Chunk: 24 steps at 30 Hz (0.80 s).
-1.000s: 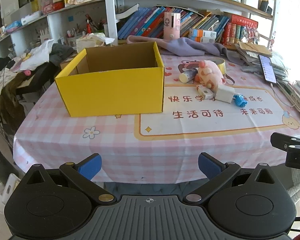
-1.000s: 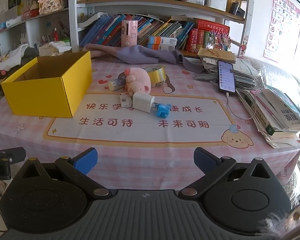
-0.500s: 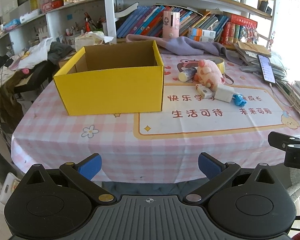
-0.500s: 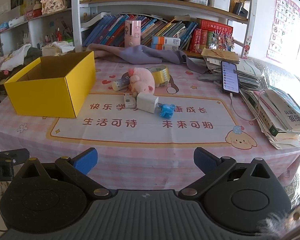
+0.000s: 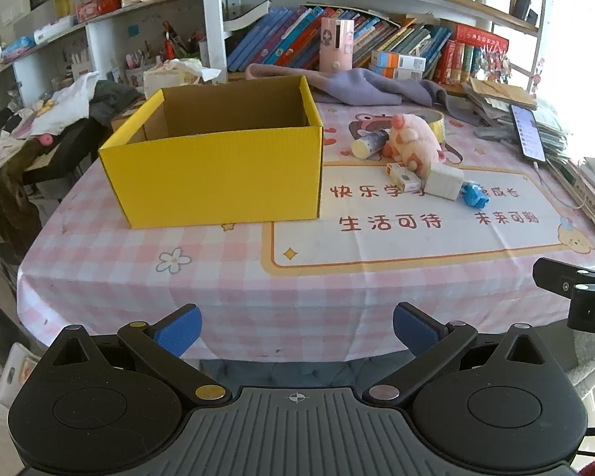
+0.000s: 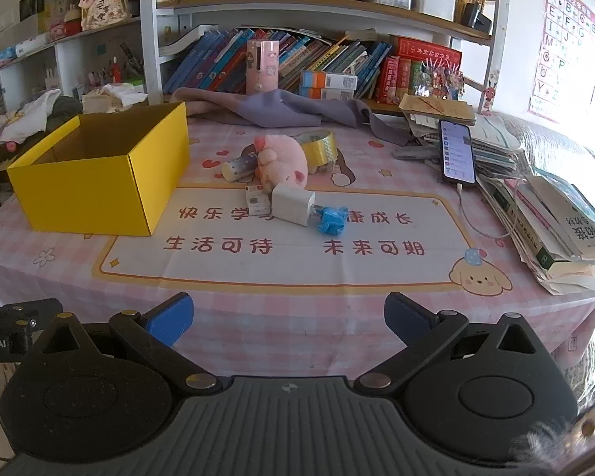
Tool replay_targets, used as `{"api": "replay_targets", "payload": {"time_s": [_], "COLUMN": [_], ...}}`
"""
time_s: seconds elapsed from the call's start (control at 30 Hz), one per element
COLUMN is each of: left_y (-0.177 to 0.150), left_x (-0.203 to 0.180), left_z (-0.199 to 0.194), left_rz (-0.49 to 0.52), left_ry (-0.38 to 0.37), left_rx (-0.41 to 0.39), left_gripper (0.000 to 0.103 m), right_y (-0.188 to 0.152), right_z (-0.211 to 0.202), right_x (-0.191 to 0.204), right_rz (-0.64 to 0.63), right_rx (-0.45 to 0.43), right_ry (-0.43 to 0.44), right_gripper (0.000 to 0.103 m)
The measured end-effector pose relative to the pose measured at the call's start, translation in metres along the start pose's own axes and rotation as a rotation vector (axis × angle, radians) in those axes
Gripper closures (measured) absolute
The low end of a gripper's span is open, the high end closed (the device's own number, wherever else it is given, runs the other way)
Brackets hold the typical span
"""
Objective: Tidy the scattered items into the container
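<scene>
We have moved both grippers a little closer to the desk [image 6: 281,273]; jaws wide open, holding nothing. The yellow box [image 5: 218,174] seems empty, and the pink plush [image 6: 283,160] cluster waits beside it.

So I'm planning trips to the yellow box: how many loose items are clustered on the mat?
6: pink plush, tube, tape roll, small card box, white charger, blue toy. The plush may hide more.
</scene>
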<state>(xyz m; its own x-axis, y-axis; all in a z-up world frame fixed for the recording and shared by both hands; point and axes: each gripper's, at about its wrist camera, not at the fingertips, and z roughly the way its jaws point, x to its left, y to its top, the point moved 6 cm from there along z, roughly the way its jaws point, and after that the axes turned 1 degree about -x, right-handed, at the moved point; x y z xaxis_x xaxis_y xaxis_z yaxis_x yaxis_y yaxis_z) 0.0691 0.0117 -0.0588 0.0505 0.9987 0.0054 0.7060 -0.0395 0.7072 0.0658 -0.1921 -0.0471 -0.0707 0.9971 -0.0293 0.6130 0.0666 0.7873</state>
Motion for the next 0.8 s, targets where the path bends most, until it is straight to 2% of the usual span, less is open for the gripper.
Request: {"api": "replay_targets", "payload": {"time_s": [0.2, 0.5, 0.8], "left_y": [0.004, 0.018, 0.034], "left_x": [-0.009, -0.022, -0.038], "left_z": [0.006, 0.013, 0.033], "left_rz": [0.021, 0.062, 0.072], "left_ry": [-0.025, -0.095, -0.155], "left_rx": [0.000, -0.080, -0.070], "left_gripper": [0.000, 0.000, 0.000], "right_y": [0.003, 0.010, 0.017], "right_z": [0.005, 0.017, 0.046], "right_x": [-0.002, -0.009, -0.025], "right_rz": [-0.012, -0.071, -0.045], "right_rx": [0.000, -0.023, -0.012], "right_ry": [0.012, 0.032, 0.019], "right_gripper": [0.000, 0.000, 0.000]}}
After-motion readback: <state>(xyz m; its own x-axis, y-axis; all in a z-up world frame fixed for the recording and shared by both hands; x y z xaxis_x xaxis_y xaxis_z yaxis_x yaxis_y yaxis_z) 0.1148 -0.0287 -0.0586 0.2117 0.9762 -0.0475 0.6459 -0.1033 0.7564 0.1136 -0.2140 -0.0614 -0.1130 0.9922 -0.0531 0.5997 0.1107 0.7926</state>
